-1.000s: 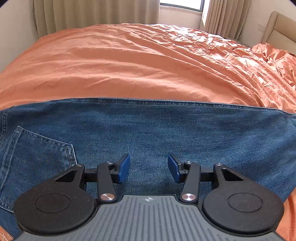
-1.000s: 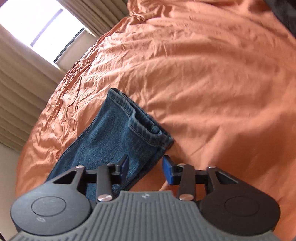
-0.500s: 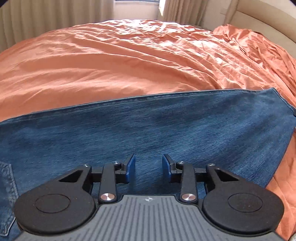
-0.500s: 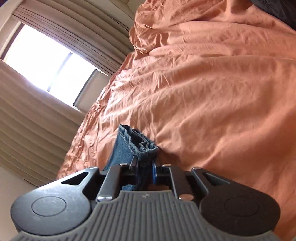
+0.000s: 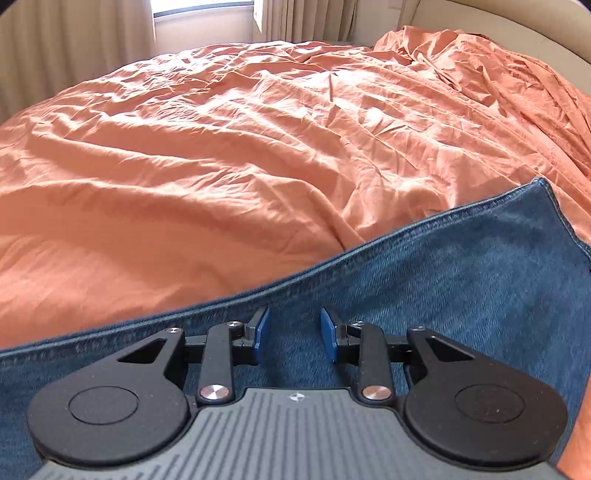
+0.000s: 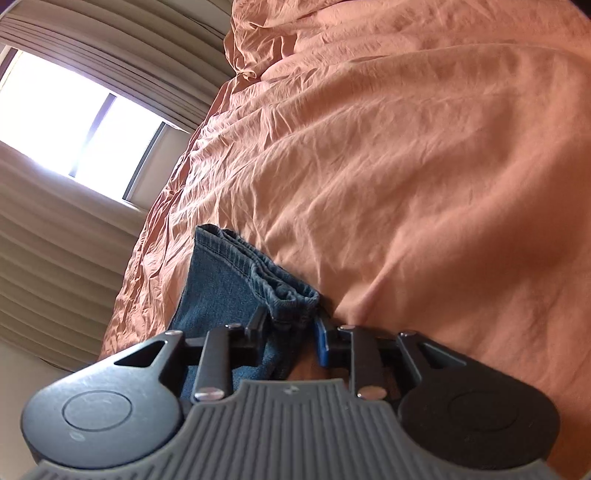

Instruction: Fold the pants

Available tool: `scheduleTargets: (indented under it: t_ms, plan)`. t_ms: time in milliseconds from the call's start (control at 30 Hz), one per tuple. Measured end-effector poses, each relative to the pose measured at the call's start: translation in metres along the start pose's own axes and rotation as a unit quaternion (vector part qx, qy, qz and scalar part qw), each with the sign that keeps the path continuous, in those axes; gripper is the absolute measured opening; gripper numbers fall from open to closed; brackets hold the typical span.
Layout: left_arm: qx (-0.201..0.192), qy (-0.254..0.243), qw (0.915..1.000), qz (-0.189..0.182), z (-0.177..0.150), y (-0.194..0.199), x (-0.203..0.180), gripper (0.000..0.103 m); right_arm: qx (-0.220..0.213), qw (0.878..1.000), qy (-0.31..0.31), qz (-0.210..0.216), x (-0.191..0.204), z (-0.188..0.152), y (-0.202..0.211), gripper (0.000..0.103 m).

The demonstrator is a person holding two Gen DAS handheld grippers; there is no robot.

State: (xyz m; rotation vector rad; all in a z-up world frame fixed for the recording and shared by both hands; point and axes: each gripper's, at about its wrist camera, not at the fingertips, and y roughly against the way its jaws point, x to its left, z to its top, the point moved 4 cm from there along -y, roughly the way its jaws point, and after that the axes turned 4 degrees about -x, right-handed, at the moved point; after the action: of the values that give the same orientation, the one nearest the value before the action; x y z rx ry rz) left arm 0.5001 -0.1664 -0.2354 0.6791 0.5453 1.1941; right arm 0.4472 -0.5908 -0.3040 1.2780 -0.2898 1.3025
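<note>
Blue denim pants (image 5: pixel 424 280) lie flat on an orange bed sheet (image 5: pixel 221 155), their long edge running up to the right where the leg ends. My left gripper (image 5: pixel 293 334) is open and hovers just over the denim, gripping nothing. In the right wrist view the hem end of the pant legs (image 6: pixel 255 277) sits bunched between my right gripper's (image 6: pixel 291 328) jaws. The jaws stand partly apart around the hem corner. The right blue pad (image 6: pixel 322 341) shows a gap to the cloth.
The wrinkled orange sheet (image 6: pixel 406 166) covers the whole bed. Beige curtains (image 6: pixel 55 258) and a bright window (image 6: pixel 74 125) lie beyond the far side. A padded beige headboard (image 5: pixel 498 26) stands at the right.
My left gripper slid right along the pants toward the leg end. My right gripper closed on the hem, then its jaws spread apart again with the hem between them.
</note>
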Motion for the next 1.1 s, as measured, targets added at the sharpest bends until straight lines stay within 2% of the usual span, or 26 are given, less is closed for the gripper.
scheduleTargets:
  t_ms: [67,167,267,367,500,667,800,833,1100]
  plan:
    - [0.0,-0.012,0.9999,0.006,0.005,-0.009,-0.006,0.034,0.007,1.0,-0.009,0.012,-0.003,-0.002,-0.003,0.033]
    - [-0.007,-0.026,0.9995,0.019,0.01,-0.019,-0.014,0.032,0.008,0.999,-0.031,0.028,-0.009,-0.004,-0.011,0.032]
    - [-0.013,-0.025,0.9991,0.031,0.009,-0.022,-0.019,0.031,0.001,0.998,-0.058,0.031,-0.017,-0.002,-0.018,0.013]
    - [-0.019,-0.035,0.9986,0.035,0.01,-0.017,-0.02,0.031,-0.001,0.997,-0.071,0.041,-0.02,-0.001,-0.018,0.01]
    - [-0.027,-0.032,0.9984,0.037,0.008,0.001,-0.023,0.032,-0.011,0.999,-0.031,0.027,-0.007,0.0,-0.007,0.009]
    - [-0.022,-0.05,0.9983,0.018,-0.025,0.037,-0.042,0.028,-0.014,1.0,0.019,0.005,0.016,0.005,0.003,0.008]
    - [-0.026,-0.091,0.9952,0.024,-0.059,0.063,-0.065,0.016,-0.013,0.999,0.049,-0.017,0.033,0.008,0.007,0.008]
    - [-0.025,-0.098,0.9946,0.025,-0.066,0.068,-0.07,0.01,-0.014,0.998,0.058,-0.021,0.037,0.009,0.008,0.008]
    - [-0.014,-0.089,0.9959,0.012,-0.098,0.094,-0.099,0.0,-0.034,0.989,0.143,-0.018,0.096,0.01,0.034,0.007]
